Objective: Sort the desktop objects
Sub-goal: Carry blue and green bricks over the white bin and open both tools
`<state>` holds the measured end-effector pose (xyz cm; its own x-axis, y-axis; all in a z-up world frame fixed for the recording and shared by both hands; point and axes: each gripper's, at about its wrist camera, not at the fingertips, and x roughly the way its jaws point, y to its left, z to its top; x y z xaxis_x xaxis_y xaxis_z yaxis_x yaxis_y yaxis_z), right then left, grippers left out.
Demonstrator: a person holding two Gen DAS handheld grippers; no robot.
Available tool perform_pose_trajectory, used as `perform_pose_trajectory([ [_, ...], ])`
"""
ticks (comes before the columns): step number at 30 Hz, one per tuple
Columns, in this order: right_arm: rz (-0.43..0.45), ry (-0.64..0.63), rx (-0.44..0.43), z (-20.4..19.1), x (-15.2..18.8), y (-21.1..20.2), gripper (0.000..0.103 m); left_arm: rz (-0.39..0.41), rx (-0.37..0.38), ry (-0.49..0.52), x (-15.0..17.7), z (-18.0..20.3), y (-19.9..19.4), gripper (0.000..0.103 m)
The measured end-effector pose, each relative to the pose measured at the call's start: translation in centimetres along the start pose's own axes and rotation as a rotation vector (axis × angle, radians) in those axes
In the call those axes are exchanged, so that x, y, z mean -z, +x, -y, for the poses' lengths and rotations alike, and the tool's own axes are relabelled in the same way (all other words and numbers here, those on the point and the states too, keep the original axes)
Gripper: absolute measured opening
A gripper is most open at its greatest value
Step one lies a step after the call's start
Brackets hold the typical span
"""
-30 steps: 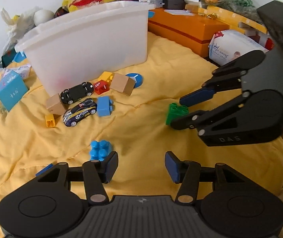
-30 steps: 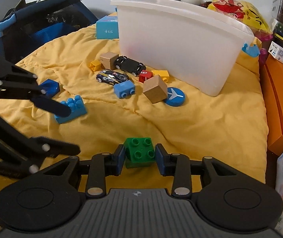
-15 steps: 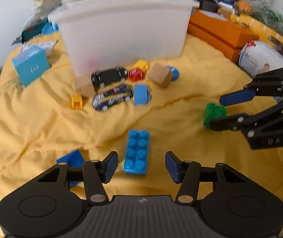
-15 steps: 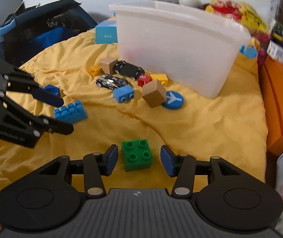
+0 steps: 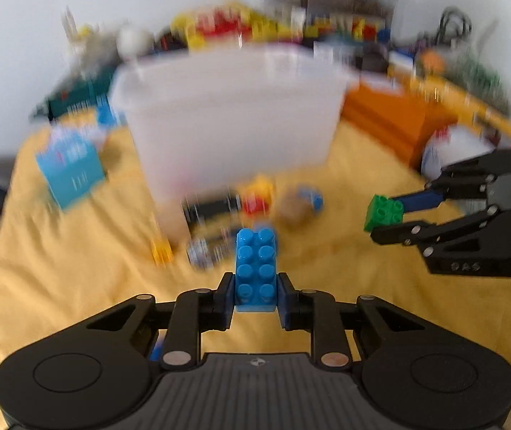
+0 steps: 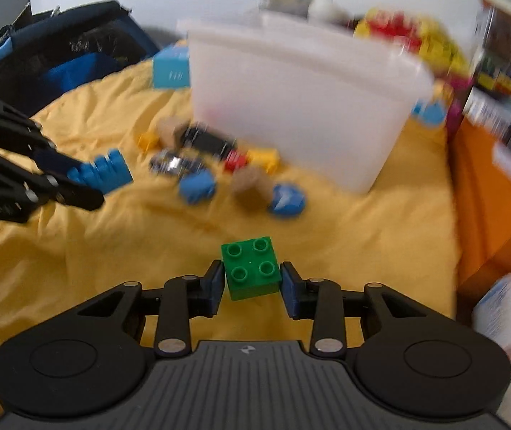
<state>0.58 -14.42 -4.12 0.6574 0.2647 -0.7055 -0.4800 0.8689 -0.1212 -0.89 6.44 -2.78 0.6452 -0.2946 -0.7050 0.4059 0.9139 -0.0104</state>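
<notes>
Blue and long, the studded brick (image 5: 256, 268) sits clamped between the pads of our left gripper (image 5: 255, 295), raised over the yellow cloth (image 5: 76, 279). Our right gripper (image 6: 251, 286) pinches the green brick (image 6: 251, 267) by its sides, also off the cloth. Ahead stands the white bin (image 5: 230, 122), with blurred toy cars and blocks strewn at its foot.

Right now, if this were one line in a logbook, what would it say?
left gripper: shut on blue brick | right gripper: shut on green brick | white bin: ahead | background: blurred
</notes>
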Motion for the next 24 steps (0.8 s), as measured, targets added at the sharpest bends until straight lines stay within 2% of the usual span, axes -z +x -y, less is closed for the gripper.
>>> perform_pose_trajectory([
  [3,0.096,0.010,0.053,1.2,-2.7,-1.4,0.037,0.116,-0.024,0.020,-3.7,-1.1,-2.1,0.027],
  [7,0.252,0.128,0.090,3.7,-7.3,-2.9,0.037,0.245,-0.065,0.043,-9.3,-3.1,-3.3,0.027],
  [11,0.340,0.220,0.109,5.8,-12.1,-2.5,0.037,0.342,-0.096,0.022,-15.1,-5.0,-2.7,0.027],
  [13,0.373,0.258,0.100,6.8,-14.4,-2.2,0.037,0.368,-0.125,0.049,-17.4,-5.2,-1.4,0.027],
  [15,0.385,0.263,0.104,7.5,-16.0,-1.5,0.037,0.341,-0.158,0.068,-19.1,-5.3,0.7,0.027],
  [18,0.348,0.273,0.123,8.3,-17.3,0.9,0.038,0.283,-0.136,0.038,-20.3,-5.8,4.0,0.027],
  [22,0.237,0.280,0.128,8.0,-16.8,4.7,0.038,0.170,-0.130,0.021,-19.2,-5.8,8.7,0.027],
  [24,0.184,0.291,0.124,8.0,-16.2,6.4,0.039,0.119,-0.112,0.007,-18.2,-5.7,9.8,0.027],
])
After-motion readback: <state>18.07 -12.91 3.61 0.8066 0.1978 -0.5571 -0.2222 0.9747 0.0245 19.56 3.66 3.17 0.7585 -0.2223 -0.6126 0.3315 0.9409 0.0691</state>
